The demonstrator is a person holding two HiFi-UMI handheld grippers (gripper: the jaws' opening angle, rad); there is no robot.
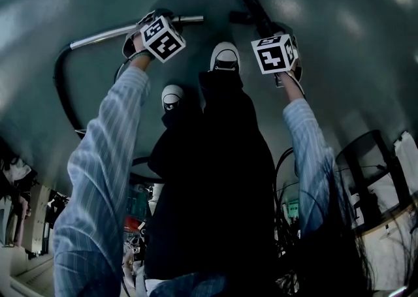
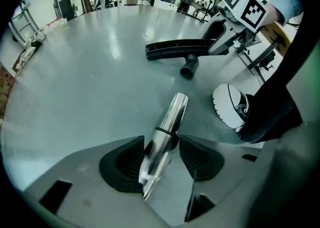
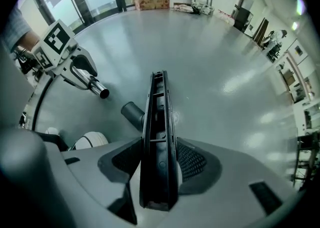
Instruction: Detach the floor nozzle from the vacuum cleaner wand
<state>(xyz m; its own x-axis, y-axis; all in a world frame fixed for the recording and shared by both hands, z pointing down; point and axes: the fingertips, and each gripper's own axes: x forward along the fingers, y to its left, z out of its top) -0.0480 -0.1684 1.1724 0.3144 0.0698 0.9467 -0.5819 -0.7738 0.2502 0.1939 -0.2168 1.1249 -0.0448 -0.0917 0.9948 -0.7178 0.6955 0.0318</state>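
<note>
Above the floor (image 2: 100, 71), the left gripper (image 2: 160, 159) clamps the wand (image 2: 169, 122) between closed jaws, its free end bare. Nozzle (image 3: 157, 117), apart from the wand, sits edge-on in the right gripper (image 3: 160, 164), whose jaws grip its sides, beside a shoe (image 2: 232, 106).

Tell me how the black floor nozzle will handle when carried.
The floor nozzle looks like rigid moulded plastic: probably stiff and fairly light. The right tool grips it near one end, so it may pivot. Its side neck should stop it rolling.
</note>
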